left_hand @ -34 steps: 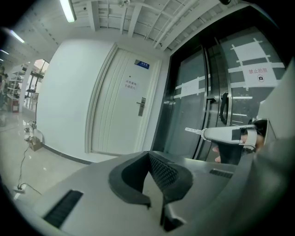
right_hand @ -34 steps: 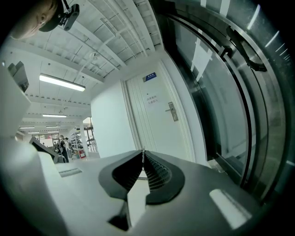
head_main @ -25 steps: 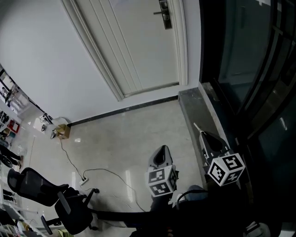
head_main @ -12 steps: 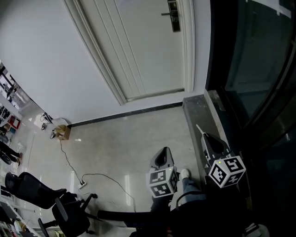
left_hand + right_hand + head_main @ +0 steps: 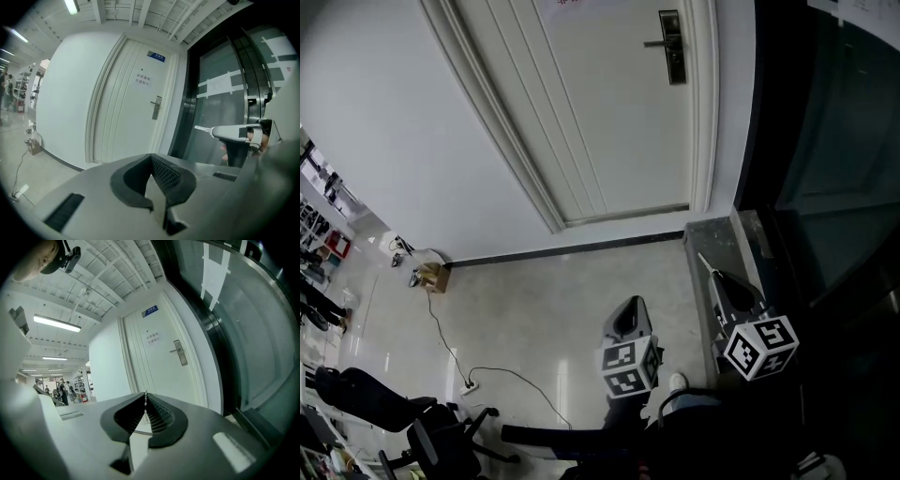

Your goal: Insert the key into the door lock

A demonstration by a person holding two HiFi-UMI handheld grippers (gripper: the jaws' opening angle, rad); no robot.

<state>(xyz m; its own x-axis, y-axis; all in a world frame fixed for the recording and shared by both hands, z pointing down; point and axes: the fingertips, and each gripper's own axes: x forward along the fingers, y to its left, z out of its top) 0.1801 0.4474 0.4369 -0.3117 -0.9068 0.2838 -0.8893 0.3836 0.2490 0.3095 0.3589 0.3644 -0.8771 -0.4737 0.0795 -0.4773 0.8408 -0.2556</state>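
The white door [image 5: 609, 112] stands ahead, with its metal lock plate and lever handle [image 5: 672, 45] near its right edge. My right gripper [image 5: 715, 274] is shut on a small silver key [image 5: 703, 261] whose blade sticks out forward. That key [image 5: 202, 128] also shows in the left gripper view, well short of the lock [image 5: 156, 107]. In the right gripper view the key blade [image 5: 146, 397] is a thin edge between the jaws, and the lock [image 5: 180, 352] is far ahead. My left gripper [image 5: 628, 304] is lower and to the left, shut on nothing.
A dark glass wall [image 5: 834, 159] runs along the right, with a stone sill [image 5: 712, 239] at its foot. A cable [image 5: 441, 328], a small box [image 5: 434, 277] and office chairs [image 5: 403, 422] are on the floor at the left. A shoe [image 5: 677, 382] shows below the grippers.
The door and its lock have slid lower and to the right in the head view as the view moved. Both grippers keep the same place in the frame.
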